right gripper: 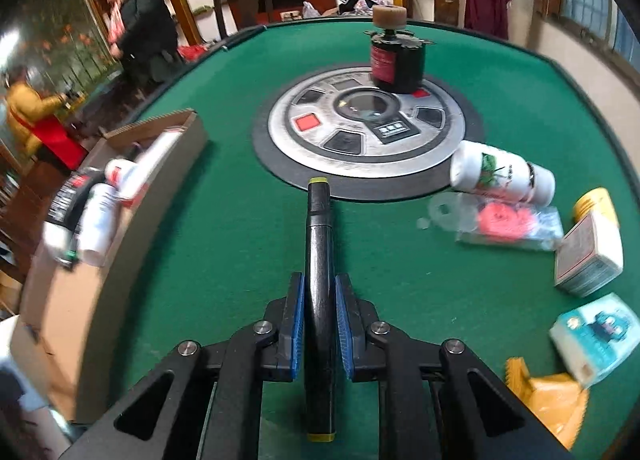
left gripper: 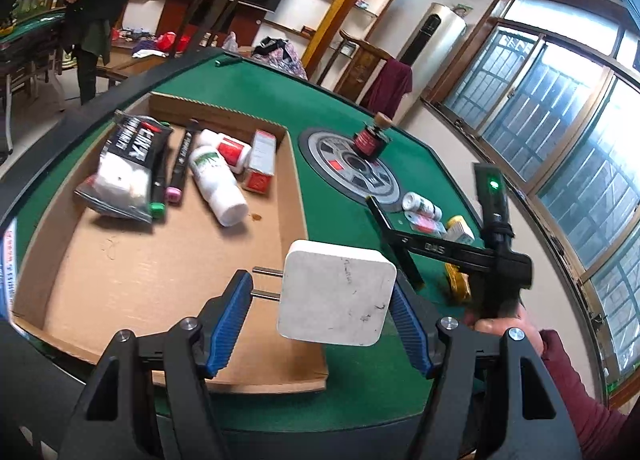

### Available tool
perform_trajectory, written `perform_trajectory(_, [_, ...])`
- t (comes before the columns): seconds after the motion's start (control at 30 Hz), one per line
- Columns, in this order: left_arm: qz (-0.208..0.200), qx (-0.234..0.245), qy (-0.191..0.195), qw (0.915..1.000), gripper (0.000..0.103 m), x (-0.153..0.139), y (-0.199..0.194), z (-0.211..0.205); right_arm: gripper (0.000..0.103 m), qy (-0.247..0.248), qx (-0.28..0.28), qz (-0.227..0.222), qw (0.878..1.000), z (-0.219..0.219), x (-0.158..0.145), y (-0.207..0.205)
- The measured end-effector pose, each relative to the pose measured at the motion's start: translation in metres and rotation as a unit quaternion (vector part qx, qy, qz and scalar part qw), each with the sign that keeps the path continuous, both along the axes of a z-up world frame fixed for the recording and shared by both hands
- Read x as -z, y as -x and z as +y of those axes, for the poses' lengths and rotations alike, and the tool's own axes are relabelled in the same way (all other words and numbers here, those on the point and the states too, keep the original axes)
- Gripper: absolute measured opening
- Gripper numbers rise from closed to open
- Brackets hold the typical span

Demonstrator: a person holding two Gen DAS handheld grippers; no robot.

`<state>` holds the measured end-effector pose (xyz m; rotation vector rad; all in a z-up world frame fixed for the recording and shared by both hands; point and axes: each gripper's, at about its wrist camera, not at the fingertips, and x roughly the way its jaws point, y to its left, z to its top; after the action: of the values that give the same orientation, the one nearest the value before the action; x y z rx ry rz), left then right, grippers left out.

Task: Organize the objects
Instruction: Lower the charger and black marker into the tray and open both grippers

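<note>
Two claws, both loaded: my left gripper [left gripper: 320,302] clamps the white charger [left gripper: 336,292] above the cardboard box [left gripper: 120,280] edge; my right gripper [right gripper: 319,326] pinches the black marker [right gripper: 319,280] over the green table [right gripper: 224,219]. Released now, I think the charger could hit the rim and fall outside.

I see green felt table [right gripper: 224,219]; brown cardboard box [left gripper: 120,280]; white plug adapter [left gripper: 336,296], scuffed grey; black marker [right gripper: 319,268], yellow ends; blue ribbed pads [right gripper: 297,324]; silver-grey centre disc [right gripper: 360,127], red square; maroon sleeve [left gripper: 576,388].
</note>
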<state>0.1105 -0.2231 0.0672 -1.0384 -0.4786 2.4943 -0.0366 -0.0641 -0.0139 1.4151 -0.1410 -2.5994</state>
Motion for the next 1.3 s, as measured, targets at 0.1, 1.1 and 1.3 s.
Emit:
perform_trajectory(0.1, [0.012,-0.011,0.000,0.9999,0.068,-0.007,-0.004,-0.009,0.017,0.035,-0.004,0.008,0.999,-0.003,-0.011,-0.009])
perform_trajectory(1.1, [-0.036,-0.023,0.150,0.9877,0.068,0.026,0.048,-0.029,0.017,0.088,-0.130,-0.061,0.986,-0.160,-0.014,0.005])
perform_trajectory(1.3, [-0.047,-0.027,0.152,0.9869,0.069,0.031,0.055,-0.028,0.018,0.063,-0.117,-0.055,0.990,-0.161,-0.010,0.010])
